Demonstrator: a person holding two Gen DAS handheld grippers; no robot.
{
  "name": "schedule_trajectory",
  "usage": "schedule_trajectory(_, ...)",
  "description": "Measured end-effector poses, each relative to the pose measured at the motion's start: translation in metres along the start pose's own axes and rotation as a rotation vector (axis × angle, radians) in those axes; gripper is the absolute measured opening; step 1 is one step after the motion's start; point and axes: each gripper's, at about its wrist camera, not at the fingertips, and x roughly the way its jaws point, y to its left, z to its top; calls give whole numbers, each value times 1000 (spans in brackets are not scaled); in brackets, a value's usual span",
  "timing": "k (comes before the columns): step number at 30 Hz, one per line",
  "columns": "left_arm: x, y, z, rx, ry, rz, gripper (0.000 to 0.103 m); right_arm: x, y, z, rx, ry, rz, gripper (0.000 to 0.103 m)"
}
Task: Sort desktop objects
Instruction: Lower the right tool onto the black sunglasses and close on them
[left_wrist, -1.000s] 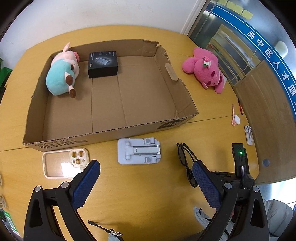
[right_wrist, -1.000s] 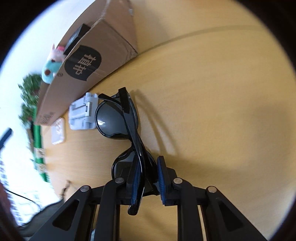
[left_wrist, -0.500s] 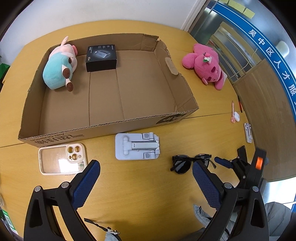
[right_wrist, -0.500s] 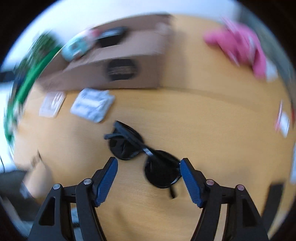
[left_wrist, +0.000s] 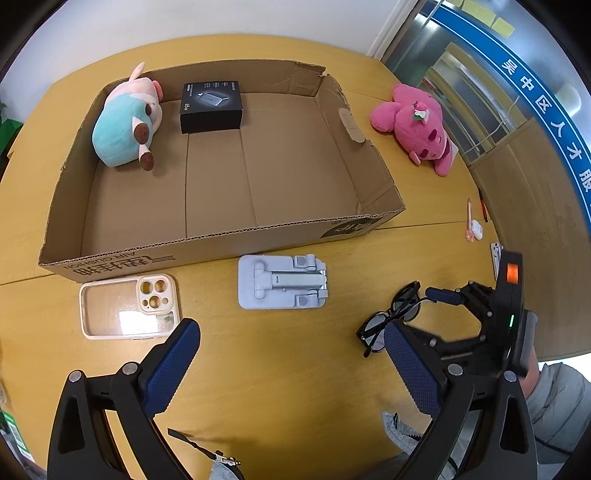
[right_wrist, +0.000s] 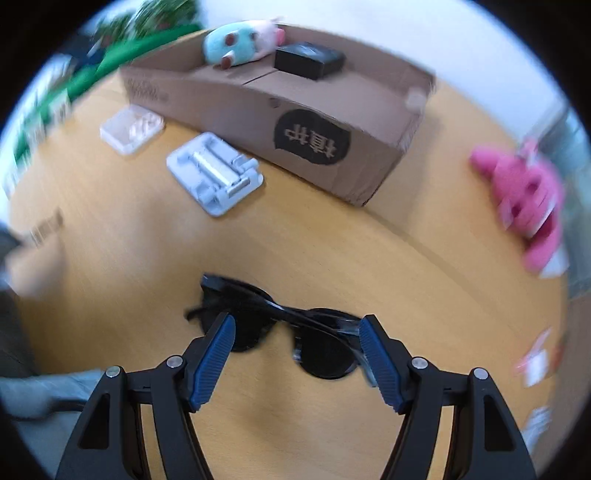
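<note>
1. A wooden table (left_wrist: 303, 369) carries a shallow, open cardboard box (left_wrist: 221, 243) and several loose objects, seen from cameras on two hand-held tongs.
2. The right tongs (right_wrist: 295, 350) point steeply down at a pair of black sunglasses (right_wrist: 273, 325) lying flat on the table. The jaws stand wide apart and released. The sunglasses lie across the gap between the two blue pads, just beyond the tips. The left lens sits near the left pad and the right lens near the right pad; the view is blurred, so I cannot tell if either pad touches the frame.
3. In the left wrist view, the sunglasses (left_wrist: 391, 317) lie at the right side of the table, with the right tongs (left_wrist: 410, 314) over them.
4. The left tongs (left_wrist: 291, 365) hover over bare table, jaws spread wide and gripping nothing, well apart from the sunglasses.
5. A grey folded phone stand (left_wrist: 282, 282) and a clear phone case (left_wrist: 127, 306) lie just in front of the box's near wall.
6. Inside the box, at its far end, lie a teal and pink plush toy (left_wrist: 125, 125) and a black box (left_wrist: 211, 107).
7. A pink plush toy (left_wrist: 417, 125) lies on the table to the right of the box.
</note>
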Motion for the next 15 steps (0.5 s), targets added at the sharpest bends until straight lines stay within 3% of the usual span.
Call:
schedule_trajectory(5, 0, 5, -1, -15, -3, 6, 101, 0, -64, -30, 736, -39, 280, 70)
schedule_trajectory(7, 5, 7, -1, -25, 7, 5, 101, 8, -66, -45, 889, -47, 352, 70)
schedule_trajectory(10, 10, 3, 0, -12, 24, 1, 101, 22, -59, -48, 947, -27, 379, 63)
schedule_trajectory(12, 12, -2, 0, 12, 31, -4, 101, 32, -56, -47, 967, -21, 398, 41)
schedule_trajectory(15, 14, -7, 0, 43, 41, -3, 101, 44, -56, -47, 988, -12, 383, 27)
